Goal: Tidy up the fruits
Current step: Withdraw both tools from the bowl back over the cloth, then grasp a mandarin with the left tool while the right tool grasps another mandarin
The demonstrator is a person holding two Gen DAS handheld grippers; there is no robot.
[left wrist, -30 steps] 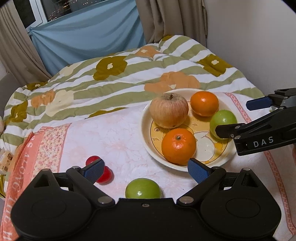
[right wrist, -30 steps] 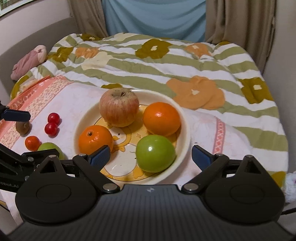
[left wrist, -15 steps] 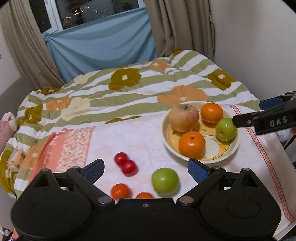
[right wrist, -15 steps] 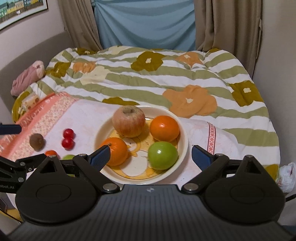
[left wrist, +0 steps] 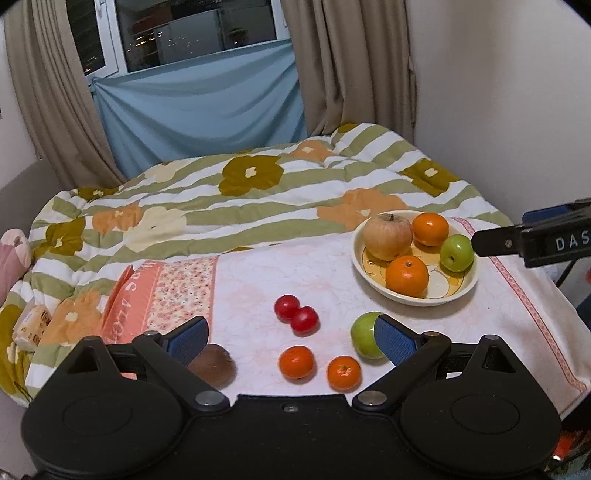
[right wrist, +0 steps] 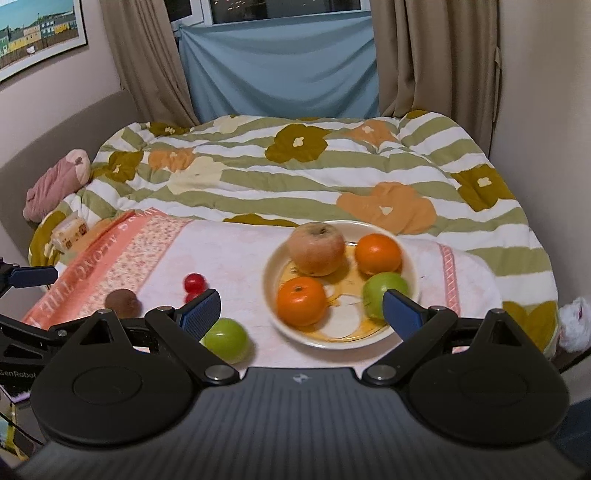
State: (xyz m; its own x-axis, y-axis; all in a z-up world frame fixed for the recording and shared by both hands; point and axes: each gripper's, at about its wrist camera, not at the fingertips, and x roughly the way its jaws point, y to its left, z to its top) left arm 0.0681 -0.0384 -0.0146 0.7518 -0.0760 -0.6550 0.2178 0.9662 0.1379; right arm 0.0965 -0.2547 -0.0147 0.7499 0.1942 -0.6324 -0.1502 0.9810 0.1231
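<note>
- Left gripper (left wrist: 291,338): jaws spread, empty, lower centre of frame.
- Right gripper (right wrist: 301,308): jaws spread, empty.
- Loose green apple (left wrist: 364,339) lower right, plate (left wrist: 417,298) upper right.
- Advice: centre jaws around the apple, close gently; it would roll.

Striped green-and-white floral quilt (right wrist: 295,177) spread over the bed. Pale blue cloth (right wrist: 280,70) draped beneath dark window (left wrist: 184,33), flanked by beige curtains (right wrist: 436,55). Framed townscape picture (right wrist: 37,33) on left wall. Pink plush toy (right wrist: 55,184) at quilt's left edge.
</note>
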